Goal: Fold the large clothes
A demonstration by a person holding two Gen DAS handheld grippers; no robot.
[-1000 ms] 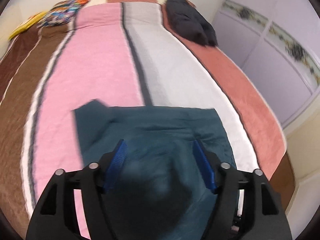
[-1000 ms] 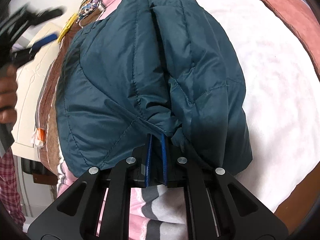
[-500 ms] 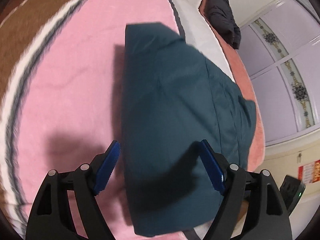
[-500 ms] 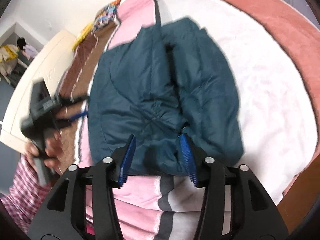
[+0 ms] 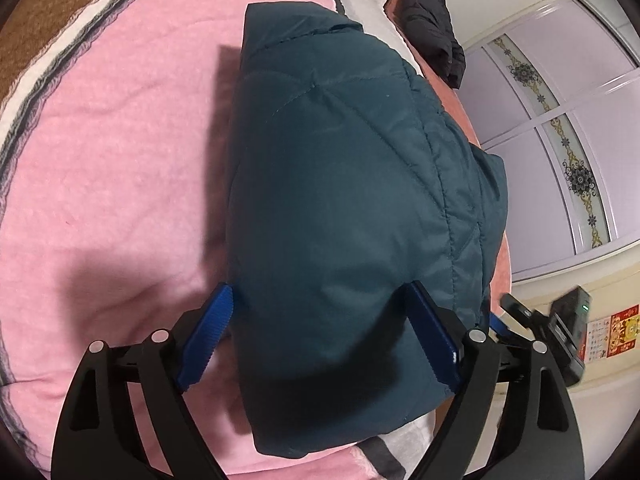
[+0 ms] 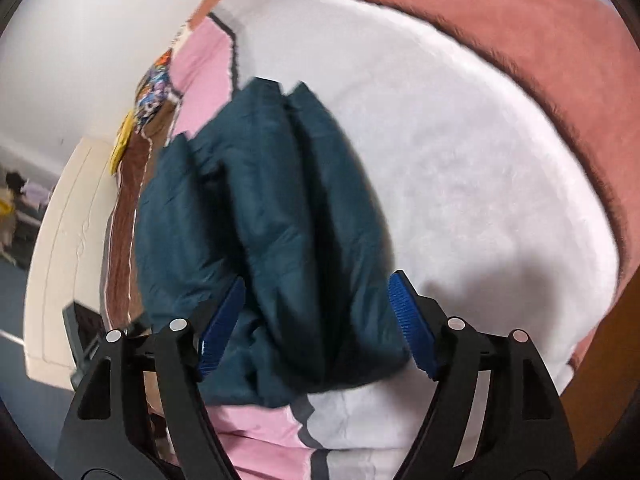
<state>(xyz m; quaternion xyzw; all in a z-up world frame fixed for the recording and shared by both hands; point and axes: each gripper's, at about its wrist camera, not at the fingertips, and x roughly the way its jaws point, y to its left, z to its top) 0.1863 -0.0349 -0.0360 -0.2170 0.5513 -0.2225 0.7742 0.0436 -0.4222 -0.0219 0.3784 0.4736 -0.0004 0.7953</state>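
A dark teal quilted jacket (image 5: 344, 200) lies folded into a thick bundle on the striped bed. It also shows in the right wrist view (image 6: 272, 232), with a crease down its length. My left gripper (image 5: 320, 332) is open, its blue pads either side of the bundle's near end, holding nothing. My right gripper (image 6: 318, 320) is open too, hovering over the jacket's near end. The right gripper's body (image 5: 560, 332) shows at the right edge of the left wrist view.
The bed cover has pink (image 5: 120, 140), white (image 6: 460, 160), brown and salmon (image 6: 520, 20) stripes. A black jacket (image 5: 432, 20) lies at the bed's far end. Lilac wardrobe doors (image 5: 560, 120) stand to the right. A cream footboard (image 6: 68, 240) and colourful pillow (image 6: 154, 80) lie left.
My right gripper let go of the jacket, opened wide and pulled back. My left gripper swung round to the bundle's side and came down close over it.
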